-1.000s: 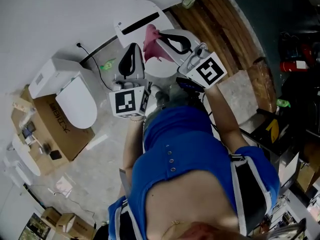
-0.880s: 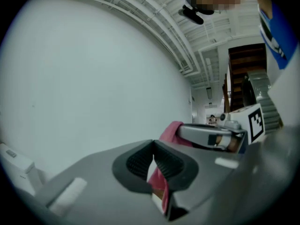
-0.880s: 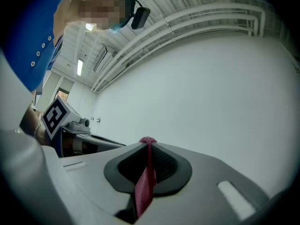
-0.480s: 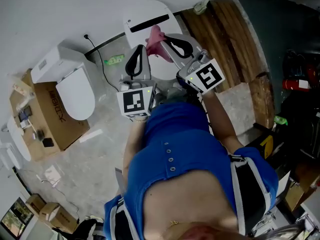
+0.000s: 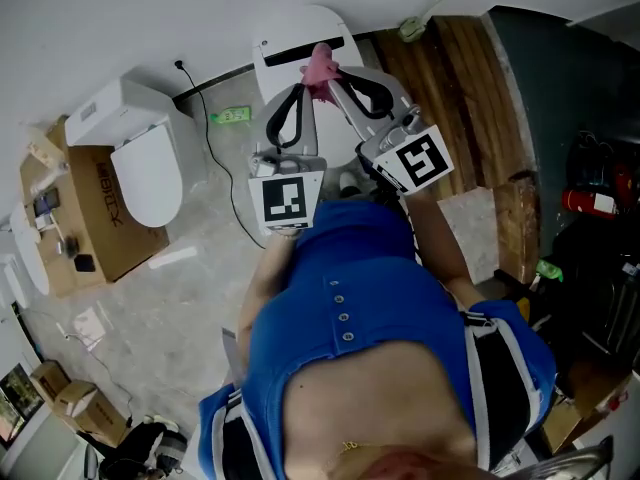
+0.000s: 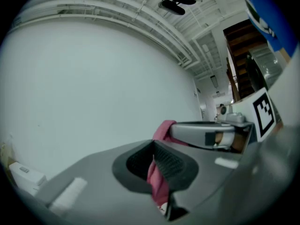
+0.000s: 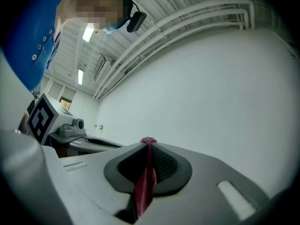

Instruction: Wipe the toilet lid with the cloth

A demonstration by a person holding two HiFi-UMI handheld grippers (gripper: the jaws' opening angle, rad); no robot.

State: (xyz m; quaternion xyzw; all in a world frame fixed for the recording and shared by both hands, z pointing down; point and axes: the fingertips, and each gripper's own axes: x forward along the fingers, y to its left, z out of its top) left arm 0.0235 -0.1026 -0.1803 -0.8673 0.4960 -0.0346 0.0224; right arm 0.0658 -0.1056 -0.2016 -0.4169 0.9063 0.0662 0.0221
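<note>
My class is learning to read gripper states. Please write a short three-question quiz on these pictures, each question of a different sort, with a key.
1. True or false: the left gripper and the right gripper are both shut on the pink cloth.
2. In the head view, the cloth shows: A) over the toilet; B) far from it; C) nowhere.
3. What colour is the person's top?

Key: 1 true; 2 A; 3 blue.

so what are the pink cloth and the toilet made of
The pink cloth looks like soft fabric, matte: it hangs limp and pinches thin between the jaws. The toilet looks like glazed ceramic or glossy plastic, smooth and white; which one, I can't tell.
</note>
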